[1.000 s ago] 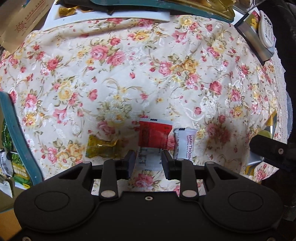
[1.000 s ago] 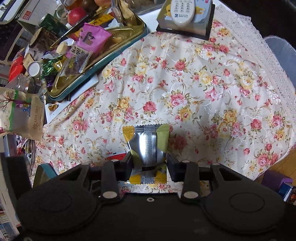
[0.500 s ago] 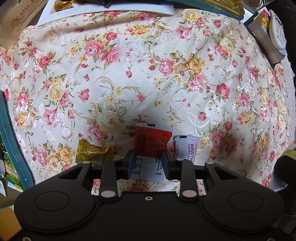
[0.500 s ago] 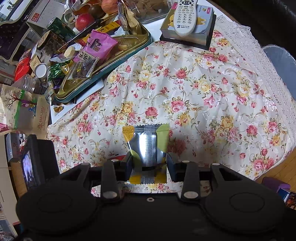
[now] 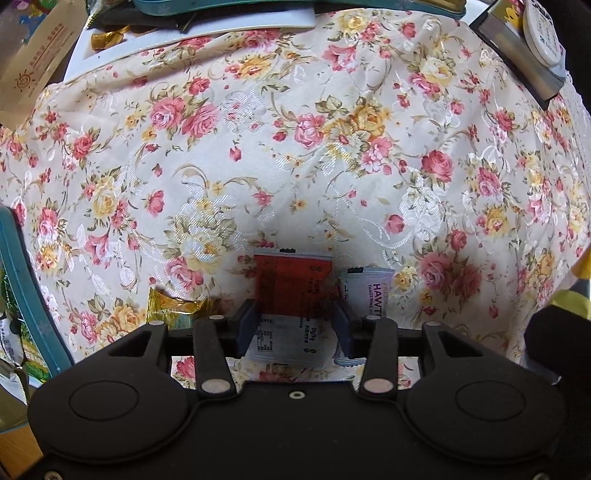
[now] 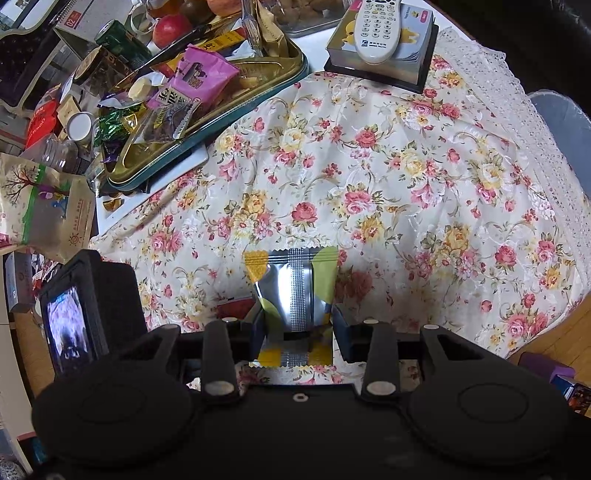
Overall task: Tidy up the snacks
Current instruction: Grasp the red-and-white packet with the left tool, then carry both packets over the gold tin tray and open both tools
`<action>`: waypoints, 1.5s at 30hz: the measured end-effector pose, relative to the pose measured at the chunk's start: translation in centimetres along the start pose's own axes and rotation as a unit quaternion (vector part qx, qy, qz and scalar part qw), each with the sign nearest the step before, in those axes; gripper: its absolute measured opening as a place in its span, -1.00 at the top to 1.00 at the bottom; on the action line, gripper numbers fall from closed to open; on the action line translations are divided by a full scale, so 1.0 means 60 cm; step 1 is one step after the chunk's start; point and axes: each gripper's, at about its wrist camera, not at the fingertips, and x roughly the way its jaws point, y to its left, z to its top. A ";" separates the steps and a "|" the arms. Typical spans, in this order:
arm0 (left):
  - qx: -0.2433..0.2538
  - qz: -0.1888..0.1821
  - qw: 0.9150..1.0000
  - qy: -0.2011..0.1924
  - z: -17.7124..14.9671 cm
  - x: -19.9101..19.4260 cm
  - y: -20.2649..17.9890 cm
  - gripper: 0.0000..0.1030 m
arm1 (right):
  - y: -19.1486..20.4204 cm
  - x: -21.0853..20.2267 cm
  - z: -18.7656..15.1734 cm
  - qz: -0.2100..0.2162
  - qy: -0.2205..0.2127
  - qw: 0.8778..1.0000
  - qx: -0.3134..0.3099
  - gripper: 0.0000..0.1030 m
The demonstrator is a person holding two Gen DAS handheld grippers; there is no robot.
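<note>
In the left wrist view my left gripper (image 5: 293, 321) is shut on a red and white snack packet (image 5: 291, 284), low over the floral tablecloth (image 5: 295, 147). A white hawthorn packet (image 5: 371, 291) lies just right of it and a gold wrapped candy (image 5: 173, 306) just left. In the right wrist view my right gripper (image 6: 295, 325) is shut on a silver packet with yellow and green corners (image 6: 293, 288), held above the cloth. The left gripper's body with its small screen (image 6: 85, 314) shows at the left of that view.
A teal-rimmed gold tray (image 6: 207, 110) piled with snacks stands at the back left. A remote control (image 6: 380, 26) rests on a box at the back. A paper snack bag (image 6: 40, 210) lies at the left. The cloth's lace edge (image 6: 535, 122) marks the table's right side.
My left gripper moved forward over the red and white packet and closed on it. My right gripper rose and drew back with the silver packet, and the left gripper came into its view.
</note>
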 end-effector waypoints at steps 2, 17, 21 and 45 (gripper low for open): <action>0.000 0.003 1.000 -0.001 -0.001 -0.001 -0.004 0.01 | 0.000 0.001 0.001 -0.001 0.001 1.000 0.001 0.22; -0.051 -0.065 0.996 0.027 0.024 0.006 0.049 0.01 | -0.008 -0.011 0.003 0.011 -0.001 1.000 0.010 0.22; -0.036 -0.052 0.998 0.029 0.017 0.006 0.049 0.01 | -0.008 -0.014 0.001 0.013 -0.002 1.000 0.008 0.22; -0.068 -0.063 0.995 -0.040 -0.008 -0.119 0.124 0.18 | 0.066 -0.003 -0.013 -0.012 -0.018 0.999 -0.031 0.22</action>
